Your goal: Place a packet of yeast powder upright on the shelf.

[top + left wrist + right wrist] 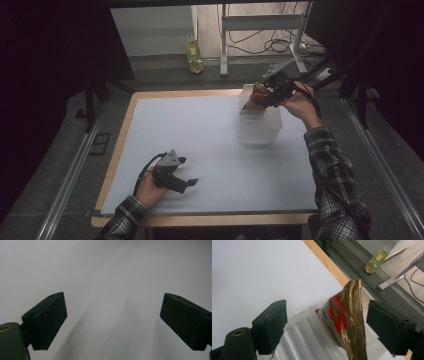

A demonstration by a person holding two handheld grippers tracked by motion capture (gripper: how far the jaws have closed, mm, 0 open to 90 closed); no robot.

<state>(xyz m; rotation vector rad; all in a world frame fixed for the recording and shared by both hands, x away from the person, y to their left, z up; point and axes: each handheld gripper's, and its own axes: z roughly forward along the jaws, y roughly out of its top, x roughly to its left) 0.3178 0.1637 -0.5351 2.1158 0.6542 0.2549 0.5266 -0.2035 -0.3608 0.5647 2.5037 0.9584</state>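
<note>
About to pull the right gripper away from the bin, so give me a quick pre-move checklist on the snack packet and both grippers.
1. Right gripper jaws apart: ok, wide open.
2. Gold snack packet free of the jaws: ok, a gap shows on both sides.
3. Packet inside the clear plastic bin: ok, its lower end is in; its crimped top stands above the rim.
4. Packet settled and not about to tip: cannot tell.
5. Left gripper out of the way: ok, on the white table cover, far from the bin.
6. Left gripper empty: ok, jaws open on nothing.
</note>
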